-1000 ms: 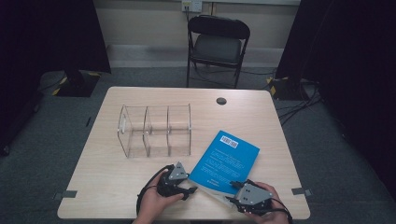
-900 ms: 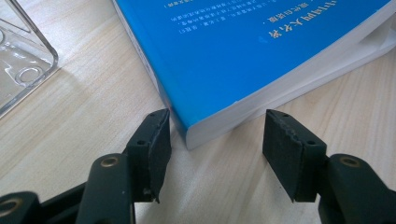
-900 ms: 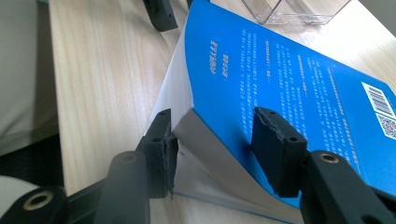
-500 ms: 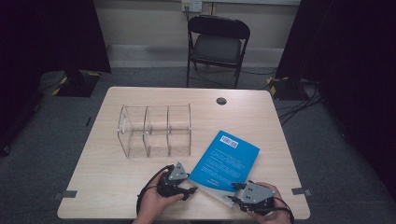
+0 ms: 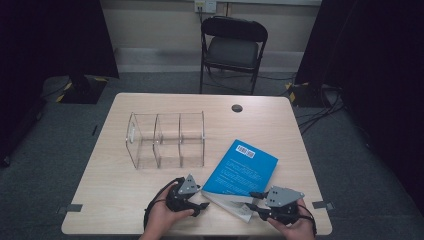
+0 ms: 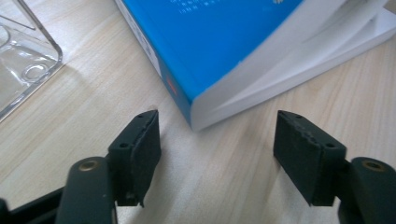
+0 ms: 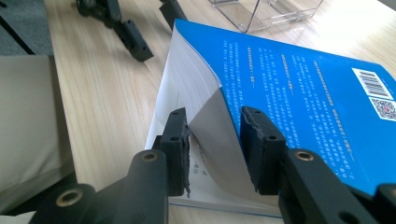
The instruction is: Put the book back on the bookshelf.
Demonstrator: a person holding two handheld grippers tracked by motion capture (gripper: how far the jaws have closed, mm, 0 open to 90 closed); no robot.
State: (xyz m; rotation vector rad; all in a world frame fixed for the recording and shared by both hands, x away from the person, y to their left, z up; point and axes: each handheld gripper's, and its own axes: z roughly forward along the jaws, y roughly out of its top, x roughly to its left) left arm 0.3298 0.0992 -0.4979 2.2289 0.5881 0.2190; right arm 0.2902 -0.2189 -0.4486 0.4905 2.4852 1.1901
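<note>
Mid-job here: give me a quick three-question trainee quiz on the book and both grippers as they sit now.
1. True or false: the blue book stands inside the clear organiser.
2. Which gripper has the book's lifted cover between its jaws: A left, B right?
3. What lies just ahead of the left gripper?

Key
1. False: it lies on the table, beside the organiser.
2. B: the right gripper; its jaws have just been closing around the cover.
3. The book's near corner, ahead of its open jaws, which have just been opening.
</note>
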